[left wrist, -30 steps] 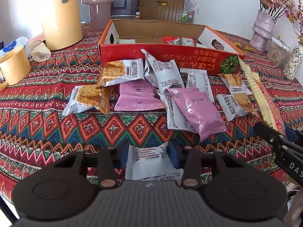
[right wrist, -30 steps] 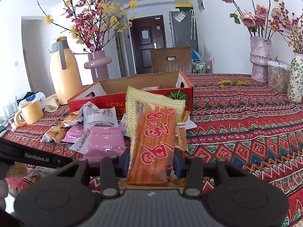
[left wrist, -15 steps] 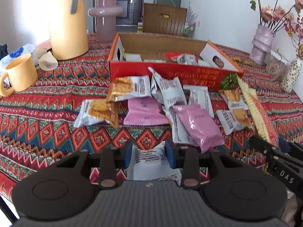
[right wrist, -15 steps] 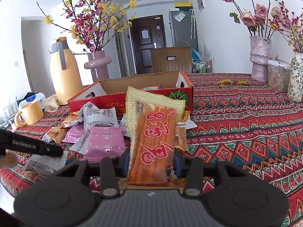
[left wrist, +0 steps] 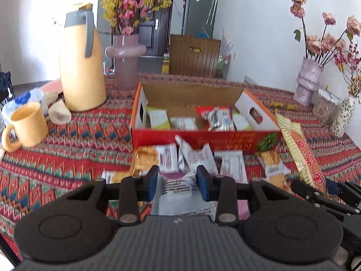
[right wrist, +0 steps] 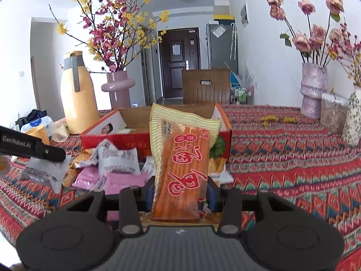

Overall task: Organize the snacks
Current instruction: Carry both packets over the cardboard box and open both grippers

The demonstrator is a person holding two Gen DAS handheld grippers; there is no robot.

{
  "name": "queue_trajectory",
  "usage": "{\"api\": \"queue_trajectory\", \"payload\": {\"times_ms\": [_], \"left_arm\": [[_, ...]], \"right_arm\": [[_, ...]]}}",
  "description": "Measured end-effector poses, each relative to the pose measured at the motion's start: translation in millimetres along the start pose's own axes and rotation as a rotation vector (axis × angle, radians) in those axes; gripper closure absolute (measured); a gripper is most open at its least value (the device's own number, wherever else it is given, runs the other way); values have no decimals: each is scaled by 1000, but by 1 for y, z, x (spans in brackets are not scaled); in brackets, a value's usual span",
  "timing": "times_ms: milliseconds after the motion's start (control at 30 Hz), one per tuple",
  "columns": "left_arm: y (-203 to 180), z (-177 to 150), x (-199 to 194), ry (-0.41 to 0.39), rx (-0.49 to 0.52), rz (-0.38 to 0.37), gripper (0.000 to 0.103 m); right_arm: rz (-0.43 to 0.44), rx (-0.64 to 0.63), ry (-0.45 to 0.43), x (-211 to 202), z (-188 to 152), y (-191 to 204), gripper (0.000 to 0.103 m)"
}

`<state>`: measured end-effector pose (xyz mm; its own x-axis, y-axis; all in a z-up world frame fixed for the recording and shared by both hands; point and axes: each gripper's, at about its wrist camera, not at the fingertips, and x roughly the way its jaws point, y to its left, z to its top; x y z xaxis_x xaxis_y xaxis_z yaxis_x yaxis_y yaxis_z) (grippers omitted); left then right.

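Left wrist view: red box (left wrist: 203, 136) already contained several packets; about eight loose packets (left wrist: 194, 158) remained on the cloth before it. Left gripper (left wrist: 177, 180) clenched a white packet (left wrist: 180, 194); right gripper (right wrist: 180, 194) clenched a long orange packet (right wrist: 182, 164), both clear of the box.

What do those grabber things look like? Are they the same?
Yes, they match. The left gripper and right gripper are matte black plastic with round discs, silver rivets and blue pads. White lettering runs along the left one's side in the right view.

Loose snack packets (left wrist: 232, 166) lie before the box (left wrist: 203, 135).
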<state>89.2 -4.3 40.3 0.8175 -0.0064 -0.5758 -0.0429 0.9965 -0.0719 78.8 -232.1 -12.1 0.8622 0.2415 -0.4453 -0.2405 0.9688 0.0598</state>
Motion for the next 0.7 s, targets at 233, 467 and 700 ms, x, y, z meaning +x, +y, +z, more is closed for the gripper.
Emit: {"api": "queue_trajectory", "payload": {"times_ms": [233, 467, 700], "left_arm": [[-6, 27, 15, -34, -9, -4, 66], [-7, 58, 40, -52, -21, -5, 66], [-5, 88, 75, -56, -43, -4, 66]], "right_arm": [[-7, -24, -25, 22, 29, -6, 60], [-15, -37, -40, 56, 61, -10, 60], [-24, -45, -35, 98, 89, -13, 60]]}}
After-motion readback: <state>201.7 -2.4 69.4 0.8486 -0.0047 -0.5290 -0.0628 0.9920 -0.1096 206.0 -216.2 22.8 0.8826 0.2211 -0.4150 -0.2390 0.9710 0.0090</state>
